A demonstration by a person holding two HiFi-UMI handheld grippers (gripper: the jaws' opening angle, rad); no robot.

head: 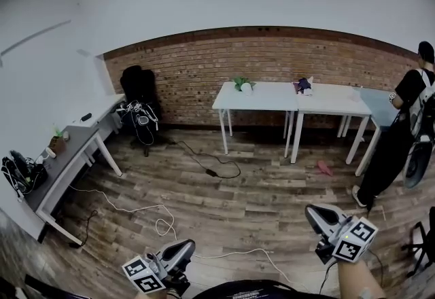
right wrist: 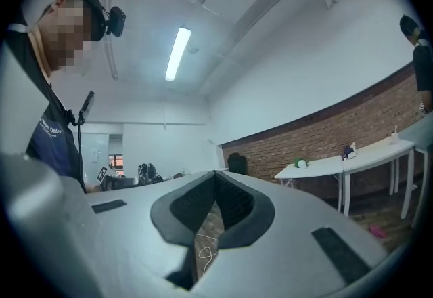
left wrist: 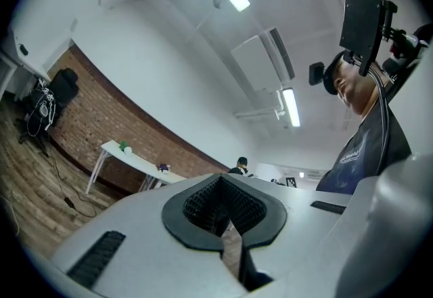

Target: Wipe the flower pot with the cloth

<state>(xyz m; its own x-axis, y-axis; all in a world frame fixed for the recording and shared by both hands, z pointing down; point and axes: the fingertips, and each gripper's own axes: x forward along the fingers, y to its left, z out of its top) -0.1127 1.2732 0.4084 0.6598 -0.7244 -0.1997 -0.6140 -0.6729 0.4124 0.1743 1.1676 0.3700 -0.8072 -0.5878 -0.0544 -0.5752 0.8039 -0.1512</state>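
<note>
The grey two-jaw left gripper (head: 182, 248) and the grey two-jaw right gripper (head: 315, 213) are both held low over the wood-plank floor (head: 258, 199), each with its jaws pressed together and nothing between them. Well apart from both, the small round white flower pot with a green plant (head: 243, 85) stands near the left end of the long white table (head: 272, 102) along the red brick wall (head: 197, 73). A dark crumpled bundle (head: 303, 85), too small to identify, lies near the table's middle by its back edge.

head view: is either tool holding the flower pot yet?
No, the flower pot stands on the far white table, while the left tool and right tool are shut and empty.
</note>
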